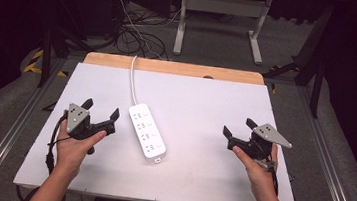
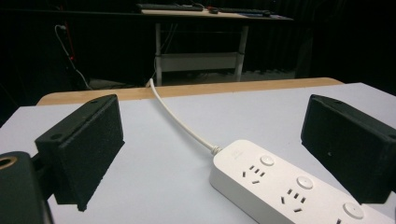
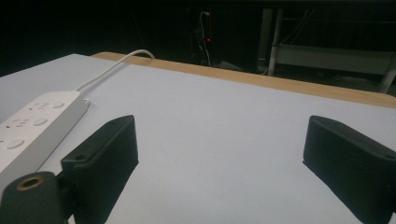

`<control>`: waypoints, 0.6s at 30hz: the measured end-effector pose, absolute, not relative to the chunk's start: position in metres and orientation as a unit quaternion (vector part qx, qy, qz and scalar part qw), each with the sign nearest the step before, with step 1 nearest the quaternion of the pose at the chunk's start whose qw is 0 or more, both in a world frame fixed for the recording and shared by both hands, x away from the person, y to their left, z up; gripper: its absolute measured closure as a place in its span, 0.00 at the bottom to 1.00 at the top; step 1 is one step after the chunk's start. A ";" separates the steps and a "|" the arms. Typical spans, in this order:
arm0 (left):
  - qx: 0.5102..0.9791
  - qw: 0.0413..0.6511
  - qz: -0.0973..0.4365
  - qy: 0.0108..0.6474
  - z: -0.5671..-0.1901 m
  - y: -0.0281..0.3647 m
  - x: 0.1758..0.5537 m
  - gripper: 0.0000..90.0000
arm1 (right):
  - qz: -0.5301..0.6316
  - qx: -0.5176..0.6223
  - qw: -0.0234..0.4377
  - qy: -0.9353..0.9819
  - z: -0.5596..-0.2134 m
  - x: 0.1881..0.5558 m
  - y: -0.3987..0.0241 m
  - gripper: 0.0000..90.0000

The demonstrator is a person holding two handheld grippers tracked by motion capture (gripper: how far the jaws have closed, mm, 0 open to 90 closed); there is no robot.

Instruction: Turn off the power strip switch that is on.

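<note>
Power strip (image 1: 147,131), white and long, lies flat on the white tabletop (image 1: 206,103) a little left of centre in the high view, its cord (image 1: 132,78) running away over the far wooden edge (image 1: 175,68) of the table. Several sockets, each with a round button beside it, face upward. The left gripper (image 1: 101,110) is held in the person's left hand (image 1: 73,147) just left of the strip, near it but apart, its jaws spread wide with nothing between them; in the left gripper view the strip's cord end sits low between the two black pads (image 2: 86,149), untouched. The right gripper (image 1: 238,128), in the right hand (image 1: 255,170), hangs over bare tabletop well to the right of the strip, jaws likewise standing wide apart and empty. From the right gripper view the strip shows at the left edge, beyond the left-hand pad. Dark floor, loose cables (image 1: 138,36) and a white desk frame (image 1: 222,22) lie beyond the table.
</note>
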State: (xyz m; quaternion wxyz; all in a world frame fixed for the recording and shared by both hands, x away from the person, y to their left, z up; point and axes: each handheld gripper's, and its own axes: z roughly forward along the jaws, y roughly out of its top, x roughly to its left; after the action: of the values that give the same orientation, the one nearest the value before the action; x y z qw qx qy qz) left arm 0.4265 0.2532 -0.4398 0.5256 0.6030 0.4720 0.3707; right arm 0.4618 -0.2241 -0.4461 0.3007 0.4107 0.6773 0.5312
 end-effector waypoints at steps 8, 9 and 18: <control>0.603 0.527 0.367 0.473 -0.439 0.251 0.428 0.08 | 0.530 0.410 0.301 0.679 -0.446 0.460 -0.223 0.12; 0.604 0.527 0.365 0.473 -0.439 0.251 0.428 0.08 | 0.529 0.410 0.301 0.679 -0.447 0.460 -0.223 0.12; 0.602 0.531 0.364 0.472 -0.439 0.250 0.429 0.16 | 0.526 0.410 0.302 0.681 -0.447 0.458 -0.224 0.12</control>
State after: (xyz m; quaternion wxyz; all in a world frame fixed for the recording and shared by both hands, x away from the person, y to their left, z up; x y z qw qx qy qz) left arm 0.4295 0.2504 -0.4386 0.5308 0.6025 0.4723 0.3637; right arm 0.4581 -0.2237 -0.4474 0.3017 0.4103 0.6812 0.5260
